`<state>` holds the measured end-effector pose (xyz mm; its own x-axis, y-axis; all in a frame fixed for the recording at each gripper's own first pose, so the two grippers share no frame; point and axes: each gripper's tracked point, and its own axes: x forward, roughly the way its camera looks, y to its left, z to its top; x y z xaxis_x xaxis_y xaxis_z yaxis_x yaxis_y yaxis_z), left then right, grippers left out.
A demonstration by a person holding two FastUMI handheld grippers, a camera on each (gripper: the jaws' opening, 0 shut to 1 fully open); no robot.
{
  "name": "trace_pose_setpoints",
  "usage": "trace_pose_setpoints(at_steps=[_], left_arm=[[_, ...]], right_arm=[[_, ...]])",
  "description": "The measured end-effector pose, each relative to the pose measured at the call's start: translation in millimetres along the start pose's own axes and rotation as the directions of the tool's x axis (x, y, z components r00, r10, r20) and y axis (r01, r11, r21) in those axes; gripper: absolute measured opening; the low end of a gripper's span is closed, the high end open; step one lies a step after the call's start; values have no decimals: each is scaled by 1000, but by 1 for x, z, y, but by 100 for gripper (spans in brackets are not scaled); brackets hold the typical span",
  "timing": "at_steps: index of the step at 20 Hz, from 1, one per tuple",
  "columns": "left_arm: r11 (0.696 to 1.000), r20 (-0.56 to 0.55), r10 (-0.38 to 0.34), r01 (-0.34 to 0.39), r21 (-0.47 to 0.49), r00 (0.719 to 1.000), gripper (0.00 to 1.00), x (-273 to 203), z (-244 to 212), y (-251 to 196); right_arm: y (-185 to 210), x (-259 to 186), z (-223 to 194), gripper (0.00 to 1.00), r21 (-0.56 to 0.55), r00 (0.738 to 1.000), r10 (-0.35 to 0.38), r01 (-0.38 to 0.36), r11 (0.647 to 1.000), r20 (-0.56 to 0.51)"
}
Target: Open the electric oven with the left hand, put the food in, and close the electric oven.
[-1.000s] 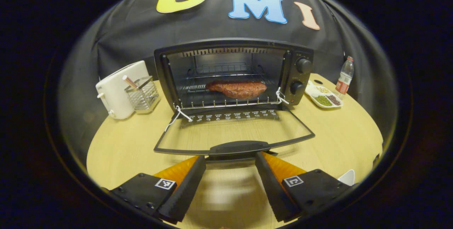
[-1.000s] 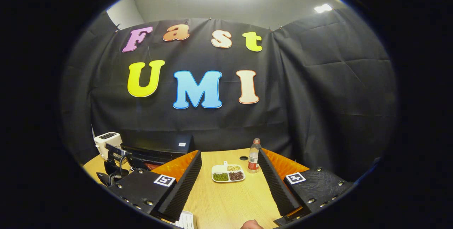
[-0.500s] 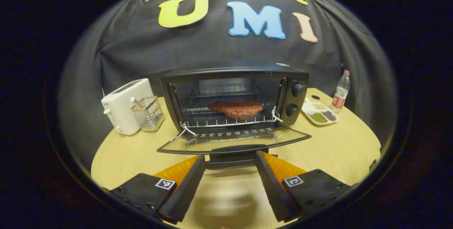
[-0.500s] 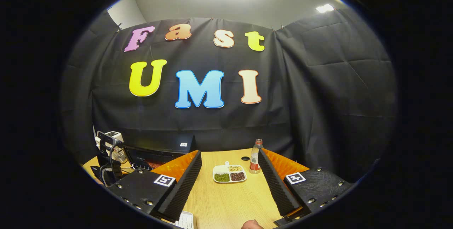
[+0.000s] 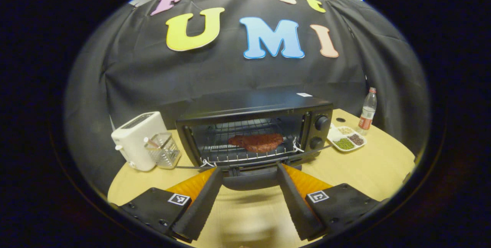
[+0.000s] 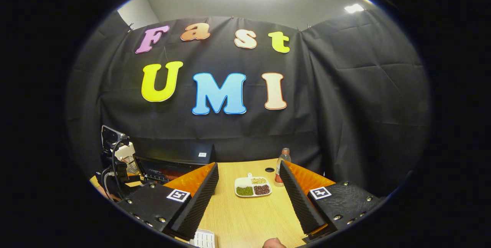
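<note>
The black electric oven [image 5: 253,106] stands at the middle of the table with a reddish-brown piece of meat [image 5: 256,142] on its wire rack. Its glass door is tilted up, still ajar, and I look over its top edge into the cavity. The door handle [image 5: 249,181] lies between the tips of my left gripper [image 5: 249,169], which is open; its fingers flank the handle without visibly pressing on it. In the right gripper view the oven [image 6: 172,156] is at the lower left. My right gripper [image 6: 248,166] hovers open over the table with nothing in it.
A white toaster [image 5: 136,138] and a wire basket [image 5: 163,154] stand left of the oven. A divided dish of beans [image 5: 345,138] and a water bottle [image 5: 367,110] are on its right, on the round wooden table [image 5: 364,171]. A fingertip [image 6: 274,243] shows at the bottom edge.
The oven door has swung up from lying flat to nearly upright, with my left gripper rising along with the handle. The right gripper has hardly moved.
</note>
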<state>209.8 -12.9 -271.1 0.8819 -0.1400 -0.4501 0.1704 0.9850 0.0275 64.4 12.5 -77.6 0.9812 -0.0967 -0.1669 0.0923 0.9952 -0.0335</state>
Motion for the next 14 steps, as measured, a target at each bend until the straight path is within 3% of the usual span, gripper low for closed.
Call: trace_pose_setpoints(at_steps=[3,4,12,14], left_arm=[[1000,44,-8,7,15,999,95,11,18,3],[1000,54,-10,9,12,998,100,16,24,5],[999,119,-30,32,-16,992,100,48,59,7],[999,143,-29,31,-11,989,90,49,68,6]], right_arm=[[1,3,-2,97,-3,1000,-10,10,1000,-4],[2,2,-2,97,-4,1000,-12,12,1000,-4],[4,7,-1,97,-4,999,-32,32,999,2],[4,7,2,97,-2,1000,-29,29,1000,7]])
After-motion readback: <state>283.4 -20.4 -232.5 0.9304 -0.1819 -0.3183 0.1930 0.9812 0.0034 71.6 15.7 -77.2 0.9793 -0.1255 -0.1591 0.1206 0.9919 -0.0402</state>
